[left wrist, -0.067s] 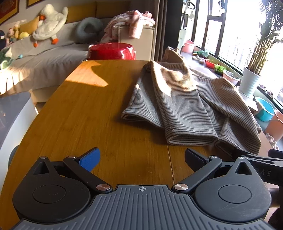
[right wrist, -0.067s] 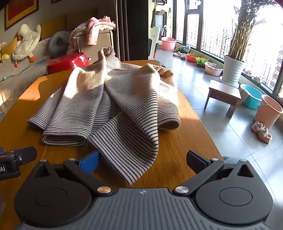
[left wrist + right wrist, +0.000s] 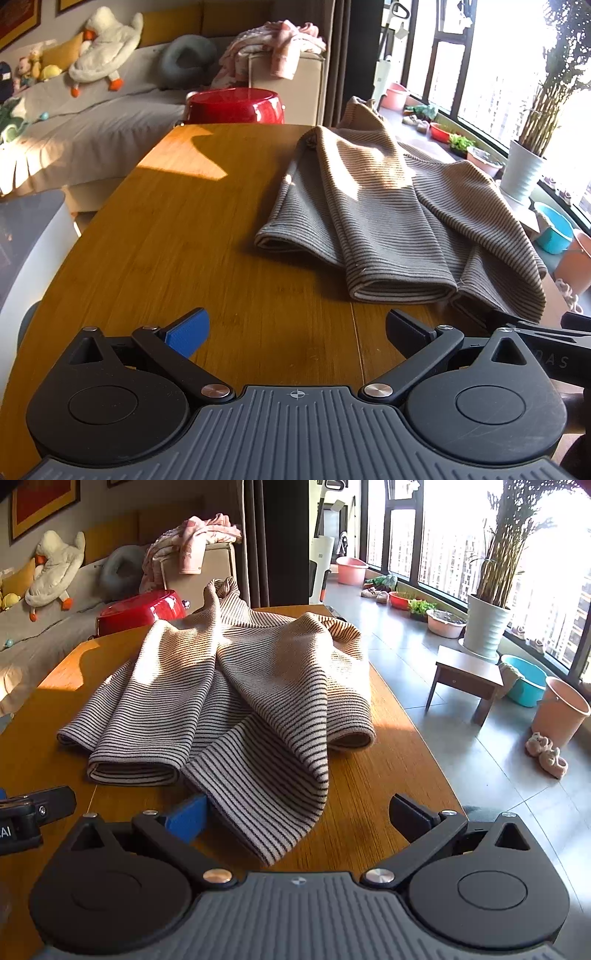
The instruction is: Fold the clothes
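Indoors, sunlit wooden table [image 3: 192, 236], sofa [image 3: 110, 122] behind

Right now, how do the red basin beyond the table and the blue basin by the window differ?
The red basin sits upside down just past the table's far edge, while the blue basin stands upright on the floor, open side up. The red one is glossy and sits near the sofa; the blue one looks matte and sits beside a pink bucket under the window. Both look like round plastic tubs.
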Tool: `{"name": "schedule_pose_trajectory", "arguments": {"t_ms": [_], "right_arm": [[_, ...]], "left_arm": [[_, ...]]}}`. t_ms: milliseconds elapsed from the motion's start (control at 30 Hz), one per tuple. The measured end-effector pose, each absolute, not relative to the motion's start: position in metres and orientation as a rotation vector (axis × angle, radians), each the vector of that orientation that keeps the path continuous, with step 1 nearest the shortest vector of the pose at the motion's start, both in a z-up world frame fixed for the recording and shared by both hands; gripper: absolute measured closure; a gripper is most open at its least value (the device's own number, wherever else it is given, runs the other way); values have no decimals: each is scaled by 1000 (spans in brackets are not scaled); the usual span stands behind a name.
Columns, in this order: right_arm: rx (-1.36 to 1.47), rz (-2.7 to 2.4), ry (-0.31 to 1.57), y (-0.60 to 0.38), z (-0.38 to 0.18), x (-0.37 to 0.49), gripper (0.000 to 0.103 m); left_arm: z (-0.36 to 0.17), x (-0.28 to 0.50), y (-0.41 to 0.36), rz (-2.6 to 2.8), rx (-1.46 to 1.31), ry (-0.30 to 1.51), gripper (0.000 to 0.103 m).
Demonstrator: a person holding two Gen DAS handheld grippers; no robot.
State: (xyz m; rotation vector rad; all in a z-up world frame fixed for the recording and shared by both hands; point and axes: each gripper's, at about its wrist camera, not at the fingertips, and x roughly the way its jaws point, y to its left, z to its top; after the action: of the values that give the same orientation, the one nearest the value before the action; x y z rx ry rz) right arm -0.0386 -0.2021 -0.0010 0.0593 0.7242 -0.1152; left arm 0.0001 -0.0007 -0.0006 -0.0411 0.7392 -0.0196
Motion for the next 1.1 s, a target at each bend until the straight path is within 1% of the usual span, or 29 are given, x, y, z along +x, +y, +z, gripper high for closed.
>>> {"name": "schedule_pose_trajectory", "arguments": {"t_ms": [1100], "right_arm": [[47, -110, 737, -200, -1, -40, 0]], "left_arm": [[-6, -3, -3, -30, -47, 771, 0]]}}
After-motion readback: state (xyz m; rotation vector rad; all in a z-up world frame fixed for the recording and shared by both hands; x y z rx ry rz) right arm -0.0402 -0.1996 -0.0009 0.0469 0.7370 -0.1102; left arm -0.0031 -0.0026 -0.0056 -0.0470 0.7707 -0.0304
